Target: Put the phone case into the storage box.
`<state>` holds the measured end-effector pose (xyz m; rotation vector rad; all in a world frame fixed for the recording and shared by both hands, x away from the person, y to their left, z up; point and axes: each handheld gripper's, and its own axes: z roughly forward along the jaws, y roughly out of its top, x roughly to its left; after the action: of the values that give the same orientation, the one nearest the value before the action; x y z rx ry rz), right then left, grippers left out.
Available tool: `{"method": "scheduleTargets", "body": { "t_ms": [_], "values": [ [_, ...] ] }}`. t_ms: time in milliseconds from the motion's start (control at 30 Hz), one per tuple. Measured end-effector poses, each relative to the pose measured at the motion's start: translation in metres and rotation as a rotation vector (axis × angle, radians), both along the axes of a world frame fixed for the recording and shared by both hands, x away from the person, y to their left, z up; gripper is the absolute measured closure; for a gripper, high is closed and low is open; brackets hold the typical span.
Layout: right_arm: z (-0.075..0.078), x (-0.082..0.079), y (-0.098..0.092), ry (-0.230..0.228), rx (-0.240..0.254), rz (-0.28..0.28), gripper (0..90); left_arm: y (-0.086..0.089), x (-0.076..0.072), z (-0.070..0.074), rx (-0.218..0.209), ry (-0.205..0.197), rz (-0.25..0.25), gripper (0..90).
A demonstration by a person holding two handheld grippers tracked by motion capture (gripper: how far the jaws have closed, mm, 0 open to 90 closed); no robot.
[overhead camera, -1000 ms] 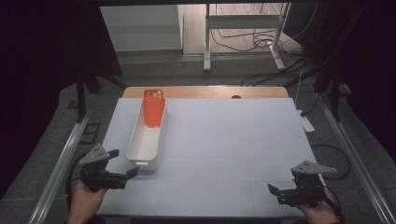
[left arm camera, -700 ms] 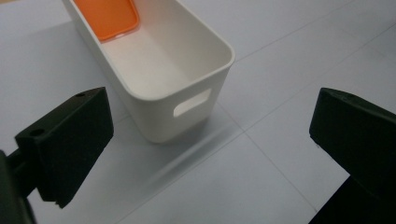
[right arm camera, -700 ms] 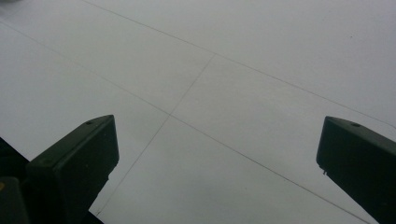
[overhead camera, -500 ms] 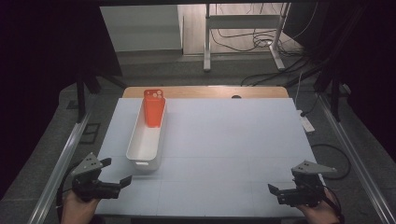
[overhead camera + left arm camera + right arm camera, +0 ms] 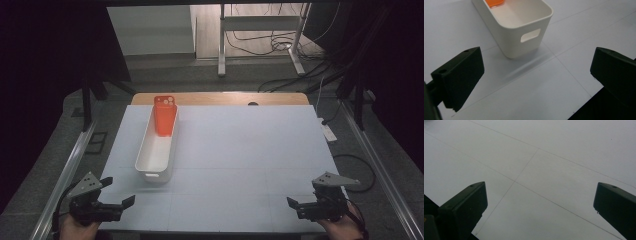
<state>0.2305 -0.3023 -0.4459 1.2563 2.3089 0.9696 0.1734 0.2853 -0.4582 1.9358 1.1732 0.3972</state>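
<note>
Smooth white oblong bin (image 5: 156,155), rounded corners.

The left hand-held gripper (image 5: 536,77) has its two black jaws set wide apart, with nothing between them. Beyond the jaws, a white bin (image 5: 514,30) stands upright on the white counter (image 5: 536,95); a handle slot is cut in its near end wall. An orange object (image 5: 495,2) lies inside the bin at its far end
</note>
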Motion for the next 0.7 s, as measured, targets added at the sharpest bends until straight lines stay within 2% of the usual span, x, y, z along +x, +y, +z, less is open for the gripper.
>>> {"method": "scheduleTargets", "body": {
  "t_ms": [500,700],
  "values": [
    [0.0003,-0.0002,0.0005,0.000,-0.003,-0.002,0.0,0.0013,-0.0059,-0.0060,0.045,0.027,0.020,0.0],
    [0.0003,-0.0002,0.0006,0.000,-0.004,-0.001,0.0,0.0012,-0.0054,-0.0066,0.047,0.034,0.020,0.0]
  ]
}}
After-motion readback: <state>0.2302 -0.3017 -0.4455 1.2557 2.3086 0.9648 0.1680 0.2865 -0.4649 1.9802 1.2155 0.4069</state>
